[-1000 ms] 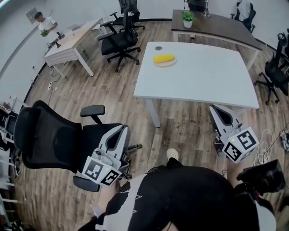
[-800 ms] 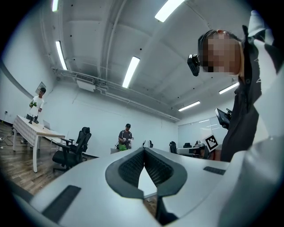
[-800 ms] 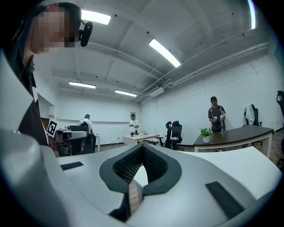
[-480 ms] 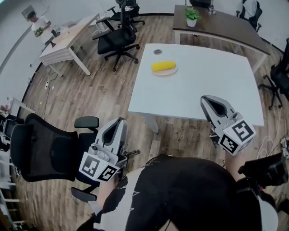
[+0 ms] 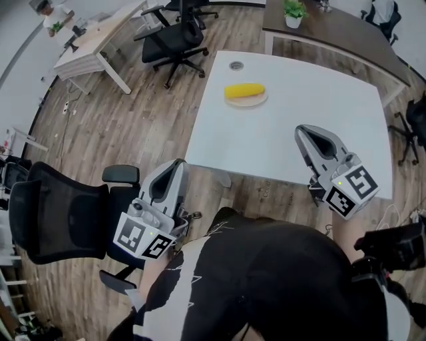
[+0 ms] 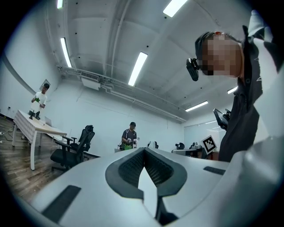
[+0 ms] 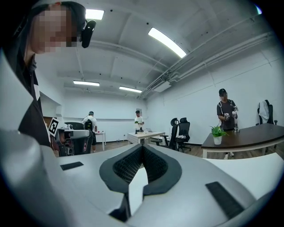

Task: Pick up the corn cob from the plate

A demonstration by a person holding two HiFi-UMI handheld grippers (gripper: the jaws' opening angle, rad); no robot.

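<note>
A yellow corn cob [image 5: 244, 90] lies on a small round plate [image 5: 247, 102] at the far left of the white table [image 5: 319, 100]. My right gripper [image 5: 301, 132] hangs over the table's near edge, shut and empty, well short of the cob. My left gripper [image 5: 178, 164] is shut too, over the floor just left of the table's near corner. In the left gripper view the jaws [image 6: 144, 150] meet at the tip with nothing between them. The right gripper view shows the same at its jaws [image 7: 142, 146]. Neither gripper view shows the cob.
A black mesh office chair [image 5: 56, 213] stands close at my left. Another black chair [image 5: 174, 41] is beyond the table's far left corner. A dark desk [image 5: 346, 30] with a potted plant [image 5: 293, 10] stands behind the table. A cable grommet [image 5: 235, 65] sits behind the plate.
Both grippers have come forward toward the white table. The right one went from over the floor to over the table's near edge. The plate with the cob stayed put.
</note>
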